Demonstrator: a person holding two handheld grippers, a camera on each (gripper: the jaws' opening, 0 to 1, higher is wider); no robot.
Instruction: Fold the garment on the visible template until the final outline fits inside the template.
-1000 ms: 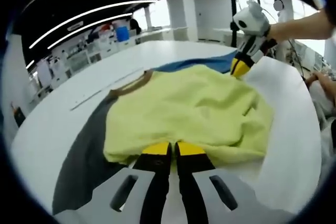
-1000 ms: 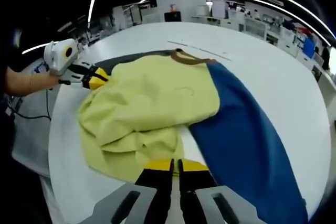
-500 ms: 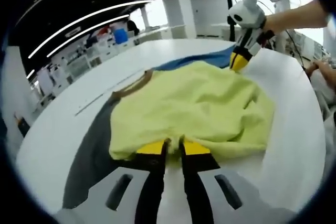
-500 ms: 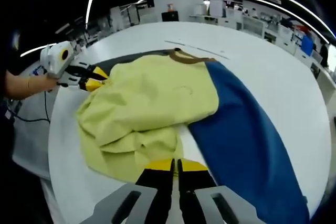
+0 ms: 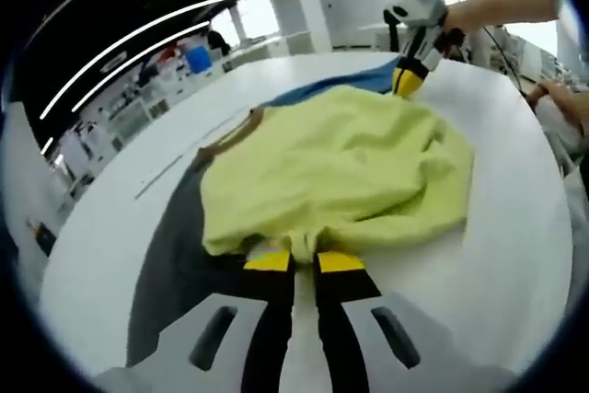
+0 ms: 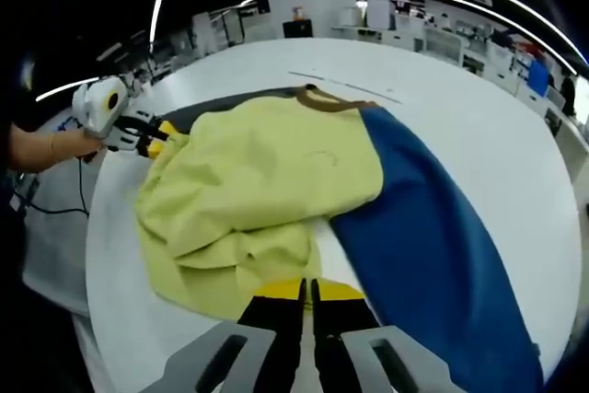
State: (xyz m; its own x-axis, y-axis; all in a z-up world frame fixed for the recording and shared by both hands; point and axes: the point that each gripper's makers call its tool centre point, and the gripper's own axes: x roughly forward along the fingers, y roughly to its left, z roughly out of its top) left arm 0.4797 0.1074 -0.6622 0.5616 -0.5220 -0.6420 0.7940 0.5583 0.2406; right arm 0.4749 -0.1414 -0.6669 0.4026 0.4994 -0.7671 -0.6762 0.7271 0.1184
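Left gripper view: the left gripper (image 5: 294,260) rose from 6 o'clock, jaws almost together, and the near edge of the yellow shirt (image 5: 340,172) was pinched between the yellow tips. The shirt lay crumpled at the middle of the white table (image 5: 120,218), brown collar (image 5: 235,131) toward 10 o'clock. Under it a grey panel (image 5: 170,264) ran toward 7 o'clock and a blue panel (image 5: 322,94) showed at about 12 o'clock. The right gripper (image 5: 408,80) came in at 1 o'clock, held by a hand (image 5: 460,16); its tips touched the far edge of the shirt, but I cannot tell from here how the jaws stood.

Right gripper view: the right gripper (image 6: 305,292) rose from 6 o'clock, jaws clenched, with a fold of the shirt (image 6: 267,181) at the tips. The blue panel (image 6: 423,236) went from the centre toward 4 o'clock; the grey panel (image 6: 212,103) showed at approx. 11 o'clock beside the collar (image 6: 331,100). The left gripper (image 6: 152,140) was at 9 o'clock, tips on the shirt edge. The table (image 6: 479,126) was round in this view.
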